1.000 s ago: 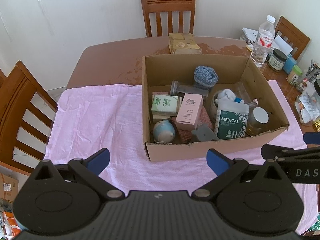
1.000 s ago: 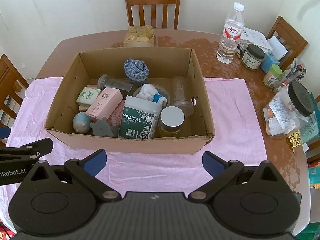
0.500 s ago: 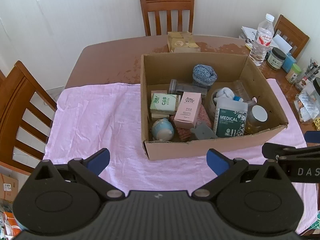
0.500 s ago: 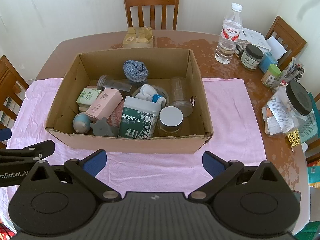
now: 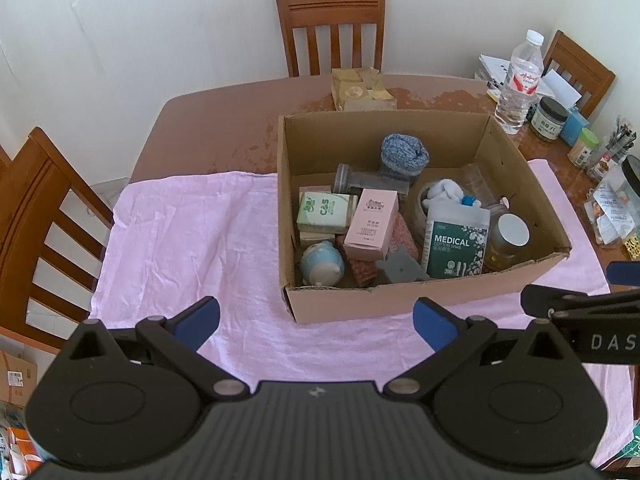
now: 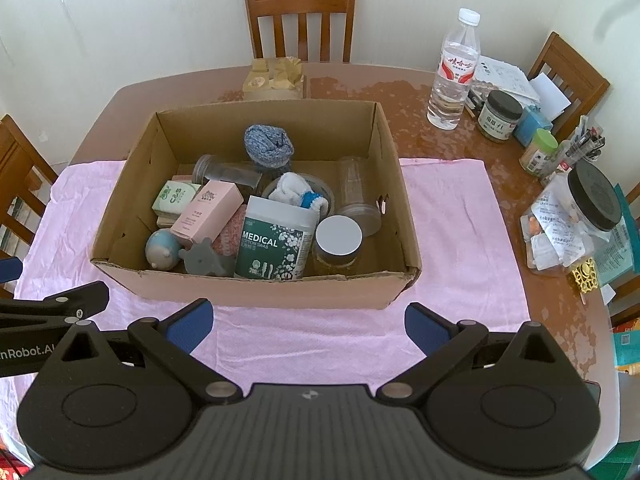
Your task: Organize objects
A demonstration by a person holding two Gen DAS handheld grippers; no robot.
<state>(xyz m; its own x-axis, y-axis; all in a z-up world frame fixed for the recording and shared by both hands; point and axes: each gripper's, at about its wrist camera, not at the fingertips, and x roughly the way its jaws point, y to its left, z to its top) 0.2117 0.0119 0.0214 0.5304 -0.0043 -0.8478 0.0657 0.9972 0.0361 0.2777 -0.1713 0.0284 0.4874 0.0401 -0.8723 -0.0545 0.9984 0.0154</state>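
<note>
The left gripper (image 5: 316,318) has its blue-padded fingers (image 5: 200,316) spread wide with nothing between them, hovering above the pink cloth (image 5: 192,240) short of the cardboard box (image 5: 400,300). The right gripper (image 6: 308,322) is the same: fingers (image 6: 424,326) parted and empty, held over the cloth just before the box's near wall. Each gripper shows at the edge of the other's view, so the two hang close side by side.

The things to organize all lie inside the box, crowded toward its near and left parts: a green-labelled medical swab tub (image 6: 276,240), a white-lidded glass jar (image 6: 338,244) touching it, a pink carton (image 6: 210,210), a green-and-white packet (image 6: 176,196), a small blue ceramic piece (image 6: 162,248), a grey flat shape (image 6: 206,260), a blue knitted roll (image 6: 268,144), clear plastic cups (image 6: 354,184) and a clear tube (image 6: 224,174). This fits either a box waiting to be emptied and sorted or one just filled.

The risks, as I judge them, come from the crowding. A finger reaching in could catch the near cardboard wall and drag the box over the cloth. Things lean on each other, so lifting one may topple its neighbour; the glass jar and ceramic piece could crack. The clear cups are easy to misjudge and crush.
</note>
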